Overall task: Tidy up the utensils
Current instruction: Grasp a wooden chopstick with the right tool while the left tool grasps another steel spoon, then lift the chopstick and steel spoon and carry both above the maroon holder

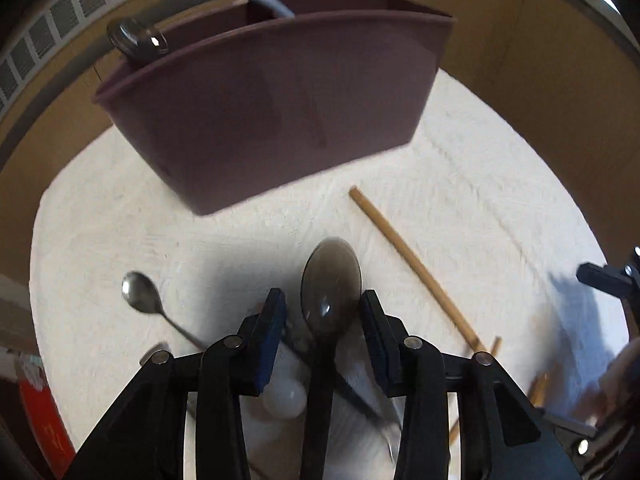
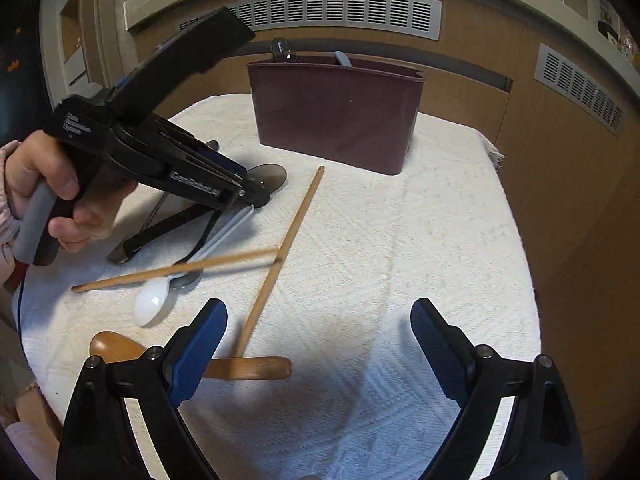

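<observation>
Colours and patterns on the table: maroon, white, tan, black, blue.

Utensil caddy (image 2: 336, 112) plain maroon, a grey handle (image 1: 272, 5) and a shiny steel spoon bowl (image 1: 138, 38) showing above its rim. Cloth (image 2: 360, 240) white, woven diamond texture. Chopsticks (image 2: 296, 216) light tan wood; wooden spoon (image 2: 120, 346) warmer honey brown. Plastic spoon (image 2: 154, 300) glossy white. Large spoon (image 1: 331, 280) translucent smoky brown-grey, handle black. Small teaspoon (image 1: 138, 292) polished silver. Left gripper (image 1: 324, 312) and right gripper (image 2: 320, 336) black frames, blue pads. Wall panels brown, vent grilles white, slotted.
</observation>
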`<state>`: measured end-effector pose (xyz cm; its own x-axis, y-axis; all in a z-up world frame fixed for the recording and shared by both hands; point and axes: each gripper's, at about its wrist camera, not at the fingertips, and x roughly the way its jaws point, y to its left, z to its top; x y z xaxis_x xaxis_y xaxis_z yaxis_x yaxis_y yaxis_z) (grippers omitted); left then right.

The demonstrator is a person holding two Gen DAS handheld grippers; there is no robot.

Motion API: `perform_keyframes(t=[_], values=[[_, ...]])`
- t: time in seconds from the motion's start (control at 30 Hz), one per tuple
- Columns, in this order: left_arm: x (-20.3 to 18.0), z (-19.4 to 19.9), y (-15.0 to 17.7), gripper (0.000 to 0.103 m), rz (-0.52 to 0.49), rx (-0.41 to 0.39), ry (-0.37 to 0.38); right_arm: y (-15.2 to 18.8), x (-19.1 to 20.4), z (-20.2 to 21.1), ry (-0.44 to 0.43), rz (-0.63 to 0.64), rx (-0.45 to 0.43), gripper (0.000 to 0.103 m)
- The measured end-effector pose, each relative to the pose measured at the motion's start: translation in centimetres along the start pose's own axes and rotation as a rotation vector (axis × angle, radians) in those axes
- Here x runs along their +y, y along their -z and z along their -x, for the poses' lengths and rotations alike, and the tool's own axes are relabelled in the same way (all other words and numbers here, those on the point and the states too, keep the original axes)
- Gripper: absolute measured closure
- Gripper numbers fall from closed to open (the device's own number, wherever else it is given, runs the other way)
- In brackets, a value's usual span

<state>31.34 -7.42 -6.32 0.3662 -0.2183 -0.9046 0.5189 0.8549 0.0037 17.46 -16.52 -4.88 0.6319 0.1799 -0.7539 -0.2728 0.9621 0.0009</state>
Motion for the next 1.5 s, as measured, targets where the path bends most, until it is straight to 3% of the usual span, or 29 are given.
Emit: perform_keyframes(t=[0.1, 0.13, 0.17, 0.2, 0.27, 0.37, 0.47, 0.57, 0.7, 0.77, 0.9, 1.1, 1.3, 1.5], values=[[-0.4, 0.0, 0.0, 0.06, 0.006, -0.02, 0.004, -0.7, -0.1, -0.2, 0.003, 0.002, -0.008, 0.012], [-0.6, 0.1, 0.1, 0.061, 0.006, -0.032, 0.0, -1.0, -0.1, -0.4, 0.004, 0.009, -0.011, 0.016], [-0.6, 0.2, 0.3, 0.069, 0.009, -0.046, 0.001, -1.5, 0.0, -0.6, 0.006, 0.021, -0.014, 0.024], [-0.6, 0.4, 0.6, 0.069, 0.017, -0.058, 0.004, -2.2, 0.1, -0.9, 0.011, 0.029, -0.013, 0.028], [0.1, 1.7, 1.6, 0.069, 0.071, -0.115, 0.003, -3.2, 0.1, -1.7, 0.009, 0.027, -0.002, 0.045], [1.7, 4.6, 3.3, 0.069, 0.177, -0.22, 0.01, -4.5, -0.1, -3.2, -0.064, -0.008, 0.043, 0.064], [3.4, 7.8, 5.5, 0.069, 0.28, -0.323, 0.023, -5.9, 0.1, -5.2, -0.133, -0.049, 0.088, 0.068], [4.7, 10.1, 7.4, 0.069, 0.347, -0.405, 0.002, -7.2, 0.5, -7.2, -0.095, -0.054, 0.11, 0.08], [5.5, 11.8, 8.9, 0.069, 0.397, -0.457, -0.002, -8.3, 0.9, -9.7, -0.035, -0.067, 0.147, 0.083], [5.7, 11.8, 9.5, 0.069, 0.41, -0.458, 0.013, -8.4, 1.5, -9.8, 0.011, -0.024, 0.145, 0.096], [5.9, 12.7, 10.5, 0.069, 0.437, -0.474, 0.023, -7.8, 1.7, -7.9, -0.013, -0.018, 0.11, 0.097], [4.8, 15.0, 11.1, 0.069, 0.426, -0.515, 0.041, -7.3, -0.3, -0.9, -0.067, -0.097, -0.038, 0.097], [3.3, 17.1, 11.1, 0.069, 0.412, -0.557, 0.061, -7.1, -0.6, 5.2, -0.065, -0.11, -0.194, 0.098], [1.9, 18.9, 10.5, 0.069, 0.373, -0.584, 0.041, -7.5, 0.3, 7.9, -0.046, -0.06, -0.28, 0.098]])
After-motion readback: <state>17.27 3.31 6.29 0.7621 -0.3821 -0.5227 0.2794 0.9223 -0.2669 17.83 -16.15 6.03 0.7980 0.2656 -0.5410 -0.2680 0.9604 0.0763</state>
